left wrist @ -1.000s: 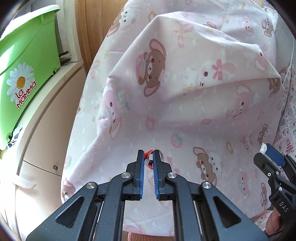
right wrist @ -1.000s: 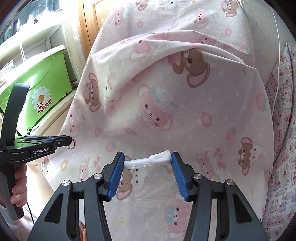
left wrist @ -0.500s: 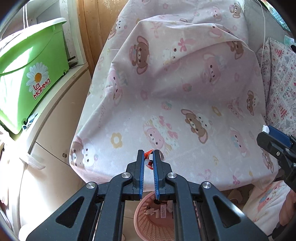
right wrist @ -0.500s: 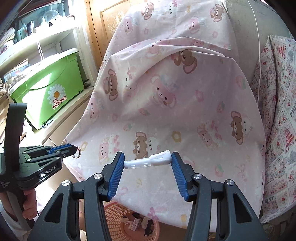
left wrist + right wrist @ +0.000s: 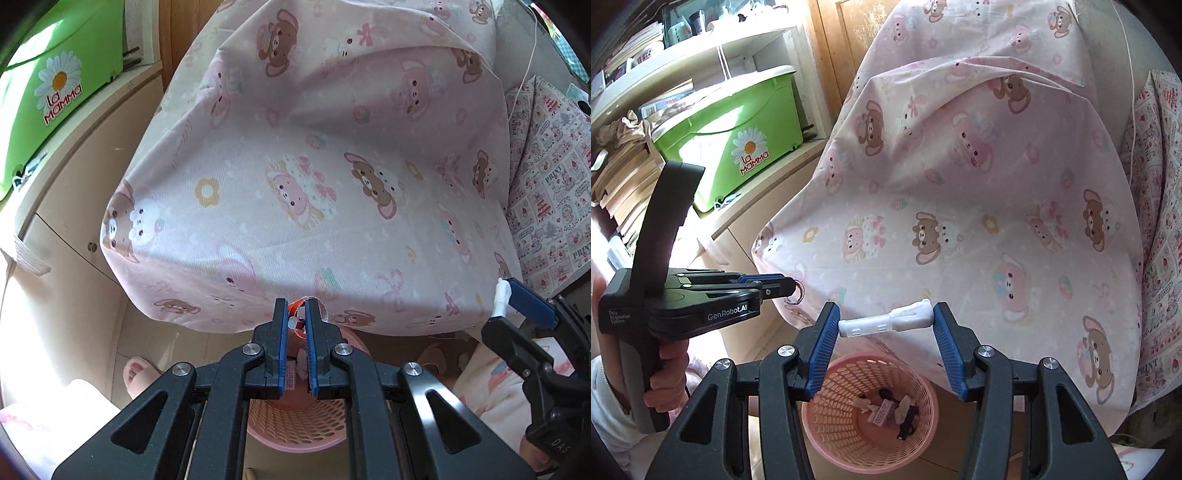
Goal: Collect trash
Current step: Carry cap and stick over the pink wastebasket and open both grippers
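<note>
The left hand-held gripper (image 5: 792, 290) is clamped nearly shut on a small clear ring with an orange scrap (image 5: 297, 317). To its right, the right hand-held gripper (image 5: 886, 322) pinches a white ribbed plastic tube (image 5: 886, 321) end to end, its long axis lying left-right, over the pink perforated basket (image 5: 827, 428). Only the right wrist view shows the scraps inside the basket; behind hangs soft pink bear-print cloth (image 5: 979, 184).

A basket (image 5: 871, 424) stands on the floor before a draped sheet (image 5: 979, 184), scraps (image 5: 886, 410) inside it. A bin (image 5: 738, 140) sits on a cabinet (image 5: 746, 229) to the left.
</note>
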`<action>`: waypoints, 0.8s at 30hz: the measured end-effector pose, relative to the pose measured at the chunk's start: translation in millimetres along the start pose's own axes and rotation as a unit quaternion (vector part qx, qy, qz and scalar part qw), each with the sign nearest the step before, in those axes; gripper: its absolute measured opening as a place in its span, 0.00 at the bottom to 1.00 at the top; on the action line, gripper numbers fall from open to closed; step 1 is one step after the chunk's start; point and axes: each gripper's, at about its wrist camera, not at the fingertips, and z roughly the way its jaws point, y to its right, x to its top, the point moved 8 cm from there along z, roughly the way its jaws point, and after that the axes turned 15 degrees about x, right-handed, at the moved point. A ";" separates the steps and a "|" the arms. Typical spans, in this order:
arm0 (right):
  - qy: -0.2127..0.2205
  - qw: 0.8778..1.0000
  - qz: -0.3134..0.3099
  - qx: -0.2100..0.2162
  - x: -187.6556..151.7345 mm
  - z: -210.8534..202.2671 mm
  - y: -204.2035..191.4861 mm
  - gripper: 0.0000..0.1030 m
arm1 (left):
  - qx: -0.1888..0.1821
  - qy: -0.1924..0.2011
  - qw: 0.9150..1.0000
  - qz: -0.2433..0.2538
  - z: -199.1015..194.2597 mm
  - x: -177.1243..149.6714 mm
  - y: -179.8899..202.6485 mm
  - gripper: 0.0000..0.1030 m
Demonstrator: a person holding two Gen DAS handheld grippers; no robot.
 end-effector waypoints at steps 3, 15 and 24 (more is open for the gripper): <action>-0.023 1.000 -0.003 0.005 -9.4 12.6 -1.1 0.53 | -0.023 -0.036 0.999 -0.011 14.0 -9.2 0.1 0.08; -0.168 0.985 -0.035 0.016 -75.5 95.0 -24.9 0.53 | -0.004 -0.134 0.991 0.017 76.2 -50.7 14.0 0.09; -0.234 0.972 -0.007 -0.025 -130.3 145.7 1.0 0.53 | 0.042 -0.190 0.980 0.036 124.7 -85.7 11.9 0.09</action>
